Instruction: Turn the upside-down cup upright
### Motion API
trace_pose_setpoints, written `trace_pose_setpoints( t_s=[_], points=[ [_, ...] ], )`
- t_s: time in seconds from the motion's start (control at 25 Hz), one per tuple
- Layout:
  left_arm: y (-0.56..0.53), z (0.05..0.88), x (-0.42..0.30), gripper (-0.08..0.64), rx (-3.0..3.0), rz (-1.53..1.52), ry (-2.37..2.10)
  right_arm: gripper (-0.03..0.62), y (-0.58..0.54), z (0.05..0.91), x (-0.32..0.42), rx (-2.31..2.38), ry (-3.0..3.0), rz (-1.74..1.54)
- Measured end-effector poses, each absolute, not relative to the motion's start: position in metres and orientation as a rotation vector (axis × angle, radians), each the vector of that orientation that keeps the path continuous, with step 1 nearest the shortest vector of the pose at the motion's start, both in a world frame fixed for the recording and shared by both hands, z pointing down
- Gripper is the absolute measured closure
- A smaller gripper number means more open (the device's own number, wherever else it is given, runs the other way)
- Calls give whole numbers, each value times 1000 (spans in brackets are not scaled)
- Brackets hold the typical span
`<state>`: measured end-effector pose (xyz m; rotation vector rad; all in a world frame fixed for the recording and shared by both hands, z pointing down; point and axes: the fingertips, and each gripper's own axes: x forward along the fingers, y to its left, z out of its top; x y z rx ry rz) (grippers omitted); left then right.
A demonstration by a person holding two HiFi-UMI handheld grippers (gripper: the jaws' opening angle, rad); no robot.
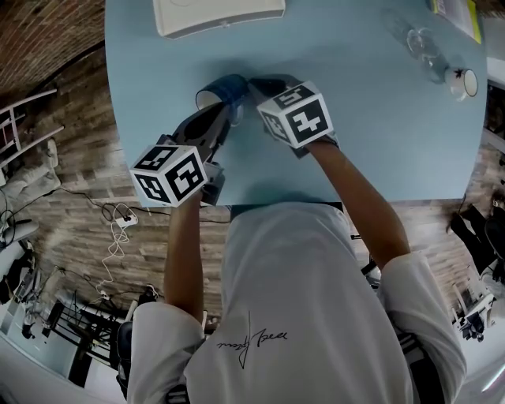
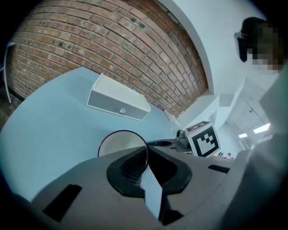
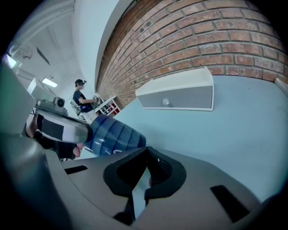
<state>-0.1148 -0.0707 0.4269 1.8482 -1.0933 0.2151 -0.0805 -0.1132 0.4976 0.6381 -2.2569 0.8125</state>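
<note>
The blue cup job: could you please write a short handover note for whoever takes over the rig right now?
Left gripper: shut on the rim of the blue cup.
Right gripper: jaws together, nothing between them, close beside the cup.
Cup: over the table, tipped onto its side with the mouth facing sideways; I cannot tell whether it touches the table.
Done: cup gripped and partly turned.
Left: finish the turn, set it down mouth up, release.

1 blue cup (image 1: 225,88), 1 white box (image 1: 218,16), perhaps 1 glass (image 1: 422,46).
</note>
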Motion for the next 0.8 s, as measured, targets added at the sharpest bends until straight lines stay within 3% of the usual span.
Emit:
trace_pose_setpoints(
  t_s=[0.8],
  points=[
    [-83, 429, -100, 526, 1816, 167, -1028, 571, -115, 505, -77, 641, -2252, 873]
  ],
)
